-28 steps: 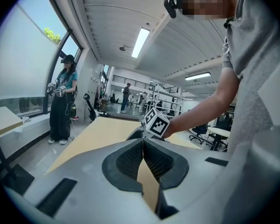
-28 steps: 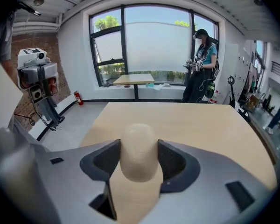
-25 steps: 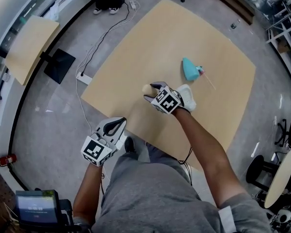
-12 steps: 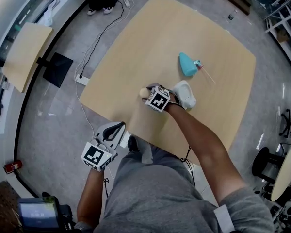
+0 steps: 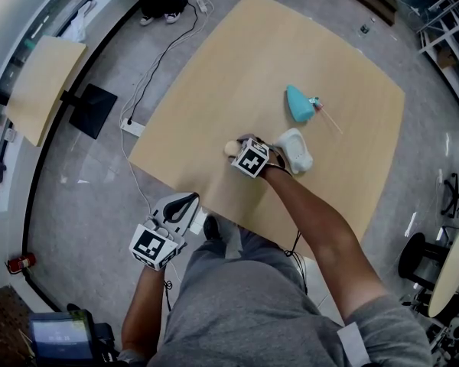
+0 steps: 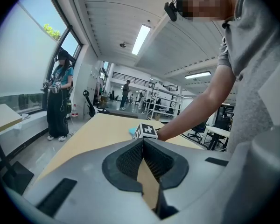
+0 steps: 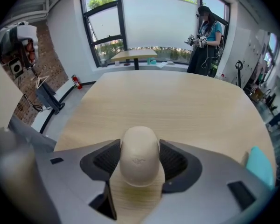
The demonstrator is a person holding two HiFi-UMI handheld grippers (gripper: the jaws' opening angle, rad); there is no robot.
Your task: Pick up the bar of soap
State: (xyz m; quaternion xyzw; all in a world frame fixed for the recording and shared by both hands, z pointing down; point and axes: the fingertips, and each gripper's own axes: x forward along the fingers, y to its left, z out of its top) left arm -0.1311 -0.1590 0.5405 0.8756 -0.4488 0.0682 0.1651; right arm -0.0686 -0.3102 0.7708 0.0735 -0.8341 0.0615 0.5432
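Right hand-held gripper is low on the tan worktop near its front edge, pads clamped on both long flanks of the cream bar of soap. Left hand-held gripper is closed on nothing, off the edge. Soap looks light, rigid, smooth and rounded, so probably slippery: a mid-flank hold suits it, moderate squeeze.

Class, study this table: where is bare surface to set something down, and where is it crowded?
Bare: the far half of the light wooden table, beyond the teal rounded object, plus the strip between the cream oval bar of soap and the table's left edge. Crowded: near-centre, where the right gripper has its fingers on the soap, the teal object just beyond.
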